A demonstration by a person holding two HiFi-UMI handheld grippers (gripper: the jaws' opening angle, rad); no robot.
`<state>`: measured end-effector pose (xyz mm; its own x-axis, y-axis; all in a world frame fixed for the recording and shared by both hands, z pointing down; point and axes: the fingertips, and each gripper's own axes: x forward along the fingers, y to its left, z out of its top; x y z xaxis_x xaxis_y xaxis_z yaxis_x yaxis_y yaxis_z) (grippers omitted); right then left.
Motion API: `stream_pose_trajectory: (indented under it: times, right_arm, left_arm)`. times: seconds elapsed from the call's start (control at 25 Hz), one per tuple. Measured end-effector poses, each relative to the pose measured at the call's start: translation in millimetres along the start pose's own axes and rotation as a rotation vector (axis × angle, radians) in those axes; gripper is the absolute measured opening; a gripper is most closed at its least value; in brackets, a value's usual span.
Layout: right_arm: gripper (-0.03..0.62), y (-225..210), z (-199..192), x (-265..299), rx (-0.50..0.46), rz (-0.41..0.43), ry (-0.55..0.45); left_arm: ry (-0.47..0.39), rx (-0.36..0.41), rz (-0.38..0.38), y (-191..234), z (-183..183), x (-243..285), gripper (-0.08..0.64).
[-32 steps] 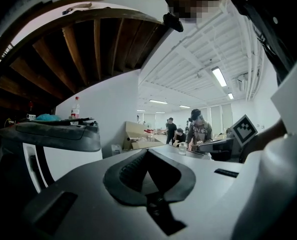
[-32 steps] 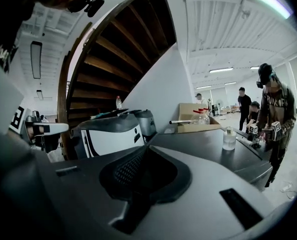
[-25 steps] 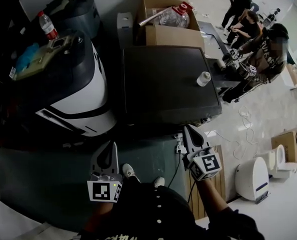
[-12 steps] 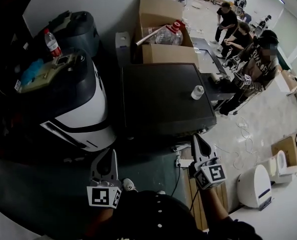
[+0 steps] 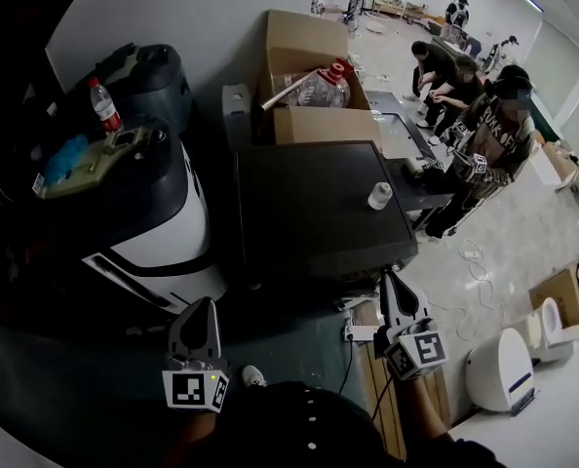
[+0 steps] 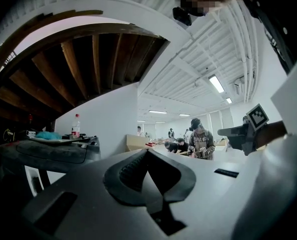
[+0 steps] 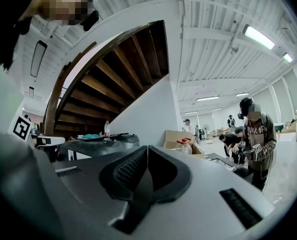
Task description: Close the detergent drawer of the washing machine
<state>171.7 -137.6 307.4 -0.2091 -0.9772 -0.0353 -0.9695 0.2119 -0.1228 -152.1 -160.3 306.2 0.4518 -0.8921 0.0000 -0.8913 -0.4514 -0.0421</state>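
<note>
Jaws pressed together and empty, the left tongs (image 5: 206,305) and right tongs (image 5: 387,279) hover level before the dark-topped washing machine (image 5: 319,213), touching nothing. A small white bottle (image 5: 379,196) stands near the right edge of its top. The detergent drawer cannot be made out; the machine's front face lies hidden below the top's near edge. This looks like the approach. The next move calls for lowering one pair of tongs to the drawer front and pushing it flush.
</note>
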Motion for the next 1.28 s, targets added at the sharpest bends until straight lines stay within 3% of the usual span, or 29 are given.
stream_pose_trajectory:
  times: [0.32, 0.8, 1.28]
  right_arm:
    - [0.032, -3.7, -0.4, -1.8, -0.028, -0.039, 0.020]
    - [0.032, 9.9, 6.6, 5.6, -0.012, 0.007, -0.027]
    - [0.032, 12.4, 1.8, 3.9, -0.043, -0.002, 0.021]
  left_arm:
    - [-0.009, 0.012, -0.008, 2.7, 5.5, 4.2, 0.015]
    - [-0.016, 0.032, -0.015, 0.2, 7.8, 4.8, 0.015]
    - [-0.013, 0.027, -0.008, 0.3, 7.2, -0.7, 0.015]
